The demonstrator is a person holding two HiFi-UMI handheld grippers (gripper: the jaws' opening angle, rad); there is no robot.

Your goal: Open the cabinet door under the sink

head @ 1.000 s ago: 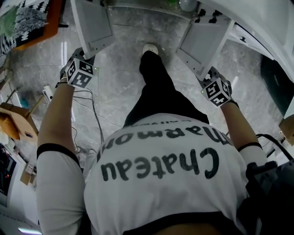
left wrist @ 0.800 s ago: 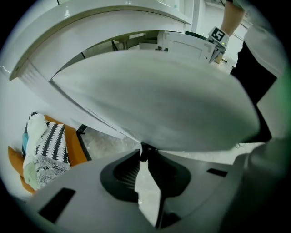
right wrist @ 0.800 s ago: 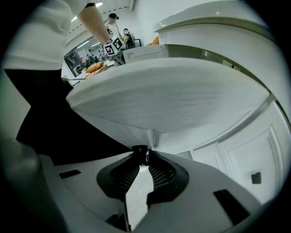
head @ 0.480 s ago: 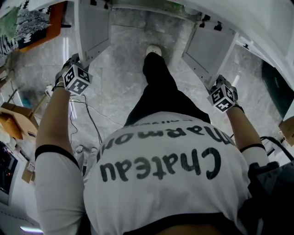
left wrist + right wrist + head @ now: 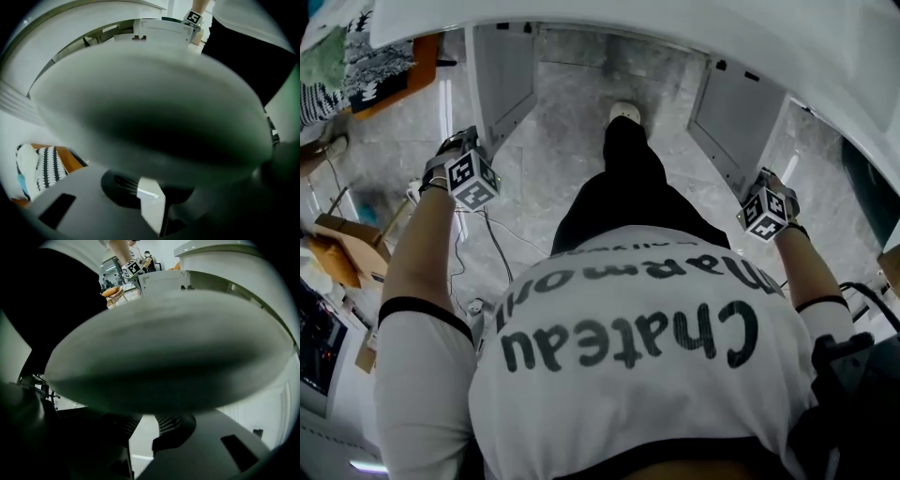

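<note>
Your left gripper [image 5: 465, 167], jaws a little apart and empty, sits against the left cabinet door [image 5: 502, 75], already swung out. The right cabinet door [image 5: 733, 122] should be stiff and light; take its free near edge. Your right gripper [image 5: 766, 210] has just been opening, with nothing between its jaws.

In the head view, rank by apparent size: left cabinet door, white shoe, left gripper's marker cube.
Largest: left cabinet door.
Next: left gripper's marker cube, helped by being nearer the camera.
Smallest: white shoe, partly hidden by the leg.

Pale cabinet door [image 5: 502, 80], grey-veined floor [image 5: 567, 131]
</note>
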